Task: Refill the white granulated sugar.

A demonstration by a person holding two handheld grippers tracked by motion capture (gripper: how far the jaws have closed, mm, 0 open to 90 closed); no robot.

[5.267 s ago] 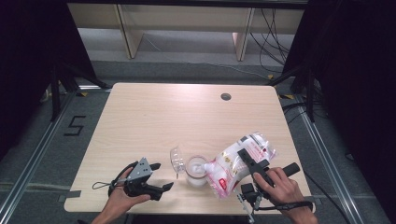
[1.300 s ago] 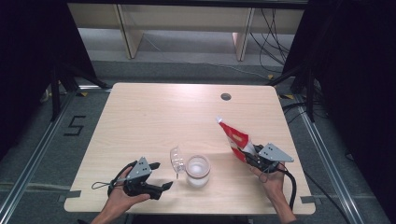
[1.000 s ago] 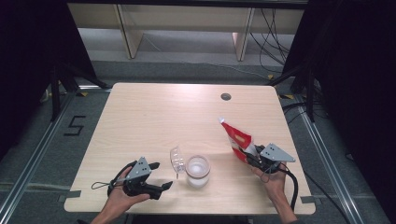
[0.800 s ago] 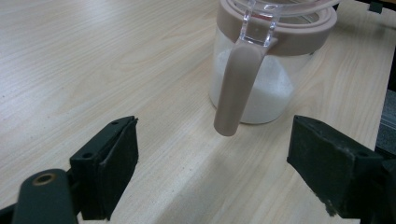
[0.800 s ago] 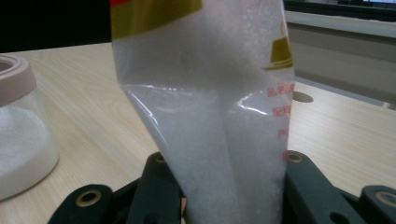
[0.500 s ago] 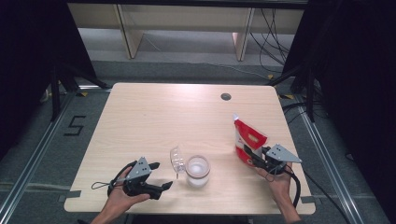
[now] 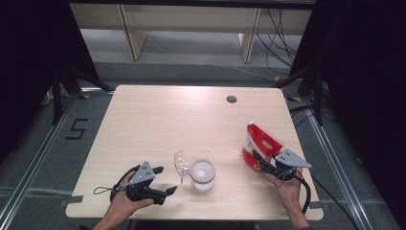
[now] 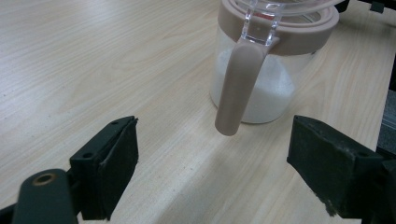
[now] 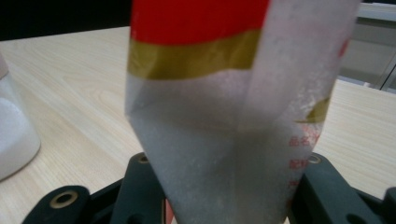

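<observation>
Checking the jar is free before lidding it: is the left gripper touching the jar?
Apart. In the left gripper view the jar stands beyond the left gripper, bare table between open jaws and glass.

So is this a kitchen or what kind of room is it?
Probably not a kitchen; it looks like a lab or recording room. The bare table stands on a grey floor with a taped number, loose cables run behind it, and black curtains hang at both sides.
</observation>
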